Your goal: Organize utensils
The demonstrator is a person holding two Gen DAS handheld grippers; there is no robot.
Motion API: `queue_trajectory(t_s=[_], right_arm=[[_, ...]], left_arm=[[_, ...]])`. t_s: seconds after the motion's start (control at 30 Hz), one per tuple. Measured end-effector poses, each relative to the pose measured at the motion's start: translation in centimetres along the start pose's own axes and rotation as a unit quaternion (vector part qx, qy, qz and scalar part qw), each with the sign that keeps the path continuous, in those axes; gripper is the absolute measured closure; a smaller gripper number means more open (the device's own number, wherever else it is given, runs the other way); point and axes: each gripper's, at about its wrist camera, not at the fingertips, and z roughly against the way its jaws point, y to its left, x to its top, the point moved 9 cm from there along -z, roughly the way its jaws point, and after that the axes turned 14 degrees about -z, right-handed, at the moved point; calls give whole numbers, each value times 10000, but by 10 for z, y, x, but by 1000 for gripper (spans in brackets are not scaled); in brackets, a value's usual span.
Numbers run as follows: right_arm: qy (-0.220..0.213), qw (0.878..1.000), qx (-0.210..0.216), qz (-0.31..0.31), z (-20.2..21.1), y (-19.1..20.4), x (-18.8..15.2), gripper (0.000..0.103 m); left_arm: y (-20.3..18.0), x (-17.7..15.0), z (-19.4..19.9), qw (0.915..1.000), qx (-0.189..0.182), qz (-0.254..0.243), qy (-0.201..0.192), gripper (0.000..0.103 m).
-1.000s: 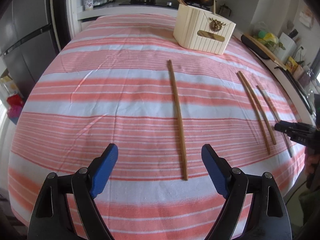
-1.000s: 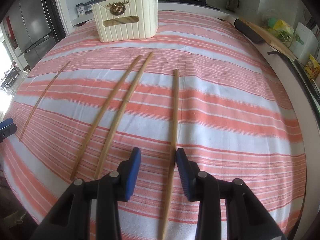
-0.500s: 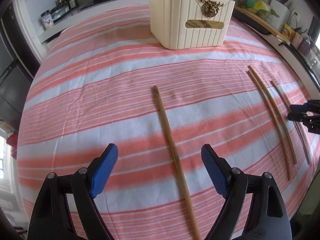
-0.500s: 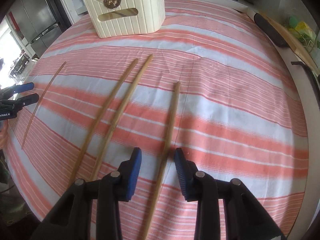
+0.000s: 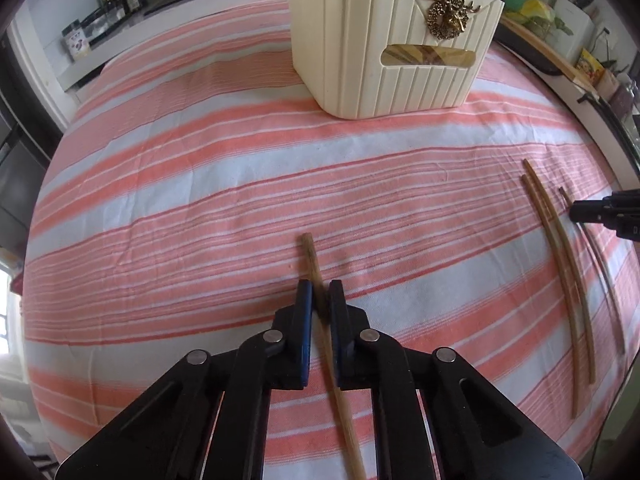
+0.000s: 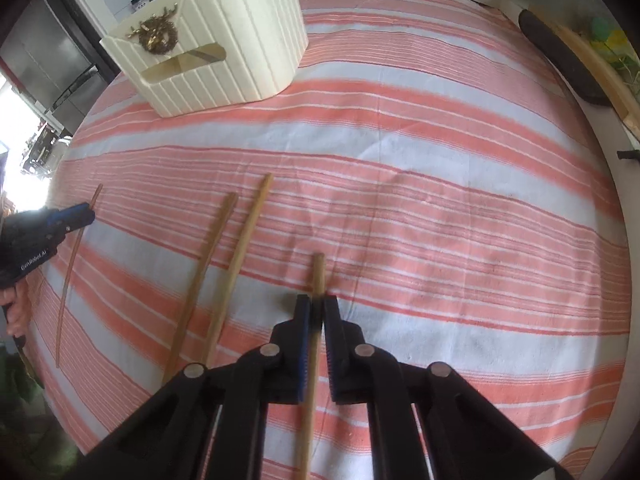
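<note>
Left gripper (image 5: 320, 300) angled steeply down, jaws clamped; right gripper (image 6: 316, 312) likewise.

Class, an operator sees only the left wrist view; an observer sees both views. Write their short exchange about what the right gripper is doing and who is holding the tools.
Operator: My left gripper is shut on the left chopstick. The right gripper only pokes in at my frame's edge. Is it gripping anything?
Observer: Yes. In the right wrist view its pads are shut on the right chopstick, close to the far end.
Operator: Is whoever holds my gripper visible?
Observer: Only a hand, at the left edge of the right wrist view, under your gripper.
</note>
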Motion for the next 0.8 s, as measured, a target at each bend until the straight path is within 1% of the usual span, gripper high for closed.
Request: queue_trajectory(t_s=[0.07, 0.13, 0.2, 0.27, 0.37, 0.5, 0.6, 0.7, 0.8], right_arm=[[-52, 9997, 100, -232, 0, -3, 5, 97], [-326, 9986, 199, -373, 11, -3, 11, 97], [-682, 9955, 487, -432, 33, 4, 15, 97], [-1041, 9918, 665, -341, 60, 14, 14, 97], [-1614, 9845, 680, -15, 103, 30, 10, 97], [-2377, 9676, 792, 325, 162, 47, -4, 97], [-2845, 9538, 816, 516, 187, 68, -19, 97], [-3195, 9407, 891, 708, 203, 81, -34, 97], [-3436, 9307, 932, 836, 217, 92, -45, 97]], left_arm=[[0, 4, 6, 9998, -49, 141, -107, 99], [3, 7, 24, 9987, -97, 328, -369, 99], [5, 12, 49, 9965, -102, 446, -701, 99], [8, 14, 77, 9934, -62, 504, -1029, 99], [9, 15, 122, 9870, -67, 577, -1498, 99], [9, 13, 174, 9751, -46, 664, -2115, 99], [6, 9, 197, 9659, -26, 806, -2461, 99], [3, 3, 207, 9608, -86, 932, -2611, 99], [2, -3, 211, 9592, -127, 981, -2650, 99]])
